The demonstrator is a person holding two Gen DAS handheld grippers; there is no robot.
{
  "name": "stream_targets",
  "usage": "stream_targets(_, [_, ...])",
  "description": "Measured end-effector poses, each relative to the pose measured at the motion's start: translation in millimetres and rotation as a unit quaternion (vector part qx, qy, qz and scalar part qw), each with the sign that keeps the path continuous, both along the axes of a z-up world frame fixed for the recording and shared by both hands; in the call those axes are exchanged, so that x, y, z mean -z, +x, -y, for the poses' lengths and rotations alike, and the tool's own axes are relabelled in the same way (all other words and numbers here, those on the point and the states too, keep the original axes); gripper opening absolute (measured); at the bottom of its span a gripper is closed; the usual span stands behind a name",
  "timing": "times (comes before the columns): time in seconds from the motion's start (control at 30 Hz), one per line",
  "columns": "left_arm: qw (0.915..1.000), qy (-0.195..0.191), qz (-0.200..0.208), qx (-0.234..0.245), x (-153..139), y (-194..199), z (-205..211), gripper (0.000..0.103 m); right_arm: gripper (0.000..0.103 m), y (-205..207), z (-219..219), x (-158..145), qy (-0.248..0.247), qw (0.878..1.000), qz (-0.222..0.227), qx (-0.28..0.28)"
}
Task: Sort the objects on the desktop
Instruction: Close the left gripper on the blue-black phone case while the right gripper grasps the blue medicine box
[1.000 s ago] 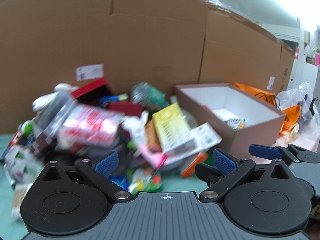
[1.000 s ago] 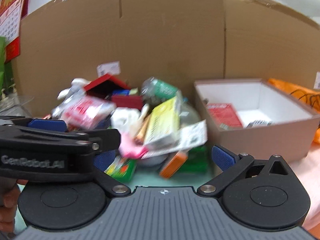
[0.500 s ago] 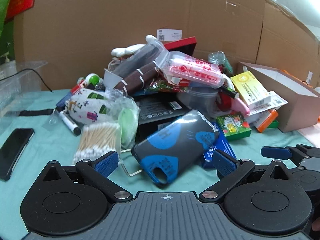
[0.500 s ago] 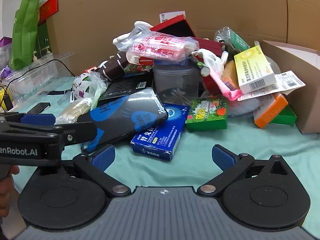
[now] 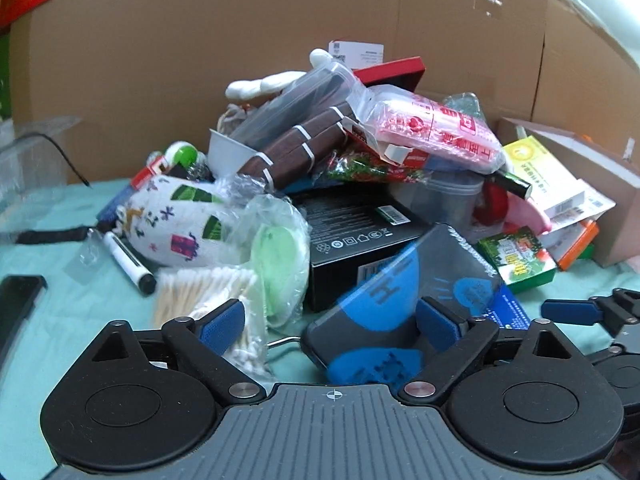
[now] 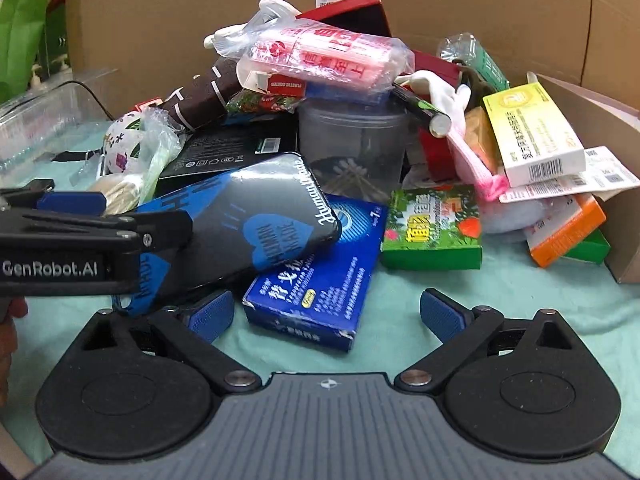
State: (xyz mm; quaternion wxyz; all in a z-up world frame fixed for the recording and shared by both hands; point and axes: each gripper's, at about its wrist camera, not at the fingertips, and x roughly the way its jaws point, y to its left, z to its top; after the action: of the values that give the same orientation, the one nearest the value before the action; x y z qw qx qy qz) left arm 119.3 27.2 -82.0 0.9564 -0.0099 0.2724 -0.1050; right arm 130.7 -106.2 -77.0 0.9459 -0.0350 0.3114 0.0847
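Note:
A heap of desktop objects lies on a teal cloth against cardboard walls. At its front a black and blue phone case leans on a black box. My left gripper has the case's lower end between its fingers. The jaws are closing: the right pad is at the case's edge and the left pad is well clear of it. My right gripper stands open just before a blue box, which lies under the phone case. One left finger crosses the right wrist view.
A green box, a clear tub, a yellow and white box and a pink packet fill the heap. Cotton swabs, a marker and a dark phone lie left. An open cardboard box stands right.
Both grippers have come down and forward to the front of the heap. The phone case now lies between the left fingers, which have narrowed a little.

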Motion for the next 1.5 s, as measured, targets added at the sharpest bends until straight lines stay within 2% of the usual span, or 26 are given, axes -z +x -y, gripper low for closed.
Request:
stream_targets(0.13, [0.9995, 0.001, -0.001, 0.031, 1.9, 4.7, 2.7, 0.079, 0.094, 3.1, -12.6, 0.6, -0.012, 1.0, 0.001, 0.001])
stream_targets(0.2, [0.9988, -0.013, -0.005, 0.046, 1.7, 7.3, 2.6, 0.07, 0.084, 1.7, -15.1, -0.4, -0.012, 1.0, 0.003, -0.004])
stream_targets(0.27, [0.9988, -0.018, -0.004, 0.046, 0.9, 8.0, 3.0, 0.066, 0.07, 1.0, -15.9, -2.5, -0.011, 1.0, 0.004, 0.0])
stream_targets(0.33, [0.9982, -0.027, -0.005, 0.053, 0.1, 7.6, 1.7, 0.055, 0.068, 0.7, -13.5, -3.9, -0.017, 1.0, 0.003, 0.005])
stream_targets(0.47, [0.9973, -0.048, -0.012, 0.053, -3.6, 4.4, -4.4, 0.041, 0.065, -3.5, -5.4, -5.9, -0.016, 1.0, -0.001, 0.005])
stream_targets(0.53, [0.9973, -0.046, -0.01, 0.056, -5.7, -0.5, -4.1, 0.033, 0.064, -8.8, 0.0, -5.9, -0.013, 1.0, -0.001, 0.003])
stream_targets(0.67, [0.9978, -0.025, -0.002, 0.062, -8.1, -15.2, -0.4, 0.024, 0.064, -23.3, 18.2, -6.2, -0.001, 1.0, 0.0, 0.009])
stream_targets(0.73, [0.9977, -0.029, -0.011, 0.06, -9.2, -19.3, -0.7, 0.021, 0.064, -31.5, 30.0, -6.0, 0.007, 1.0, 0.0, 0.011])
stream_targets(0.8, [0.9965, -0.046, -0.028, 0.064, -10.6, -21.8, -2.0, 0.02, 0.064, -40.3, 43.3, -5.5, 0.012, 1.0, 0.001, 0.015])
stream_targets(0.87, [0.997, -0.037, -0.035, 0.059, -12.6, -23.2, 1.8, 0.021, 0.064, -47.7, 56.0, -4.7, 0.02, 1.0, 0.004, 0.022])
stream_targets(0.9, [0.998, -0.023, -0.029, 0.052, -14.5, -22.9, 5.0, 0.036, 0.063, -49.4, 60.7, -4.3, 0.023, 0.999, 0.004, 0.022])
stream_targets(0.93, [0.9987, -0.007, -0.021, 0.046, -16.7, -22.2, 9.2, 0.043, 0.062, -50.2, 64.8, -3.7, 0.026, 0.999, 0.004, 0.024])
stream_targets(1.0, [0.9983, 0.014, -0.017, 0.053, -20.4, -18.4, 17.8, 0.048, 0.062, -50.1, 70.7, -3.2, 0.034, 0.999, 0.007, 0.022])
stream_targets(1.07, [0.9975, 0.014, -0.024, 0.065, -22.3, -13.7, 26.5, 0.05, 0.064, -49.5, 73.1, -3.8, 0.042, 0.999, 0.009, 0.019])
stream_targets(1.13, [0.9963, 0.033, -0.026, 0.075, -20.4, -9.8, 40.0, 0.059, 0.068, -49.3, 76.3, -3.9, 0.048, 0.999, 0.01, 0.019])
stream_targets(1.3, [0.9915, 0.085, -0.023, 0.095, -8.8, -1.5, 74.5, 0.06, 0.07, -42.6, 81.9, -4.1, 0.05, 0.999, 0.009, 0.017])
stream_targets(1.37, [0.9907, 0.082, -0.025, 0.105, -8.9, -0.4, 81.3, 0.034, 0.068, -40.5, 83.6, -3.2, 0.048, 0.999, 0.008, 0.015])
stream_targets(1.4, [0.9893, 0.074, -0.034, 0.121, -9.3, 0.4, 83.7, 0.01, 0.064, -40.7, 84.8, -3.2, 0.045, 0.999, 0.007, 0.012])
stream_targets(1.43, [0.9875, 0.06, -0.047, 0.138, -10.0, 1.0, 85.8, 0.001, 0.064, -42.2, 85.9, -3.9, 0.039, 0.999, 0.008, 0.012])
stream_targets(1.5, [0.9849, 0.063, -0.052, 0.153, -10.9, -2.1, 92.0, 0.0, 0.064, -45.9, 90.1, -5.5, 0.031, 0.999, 0.004, 0.008])
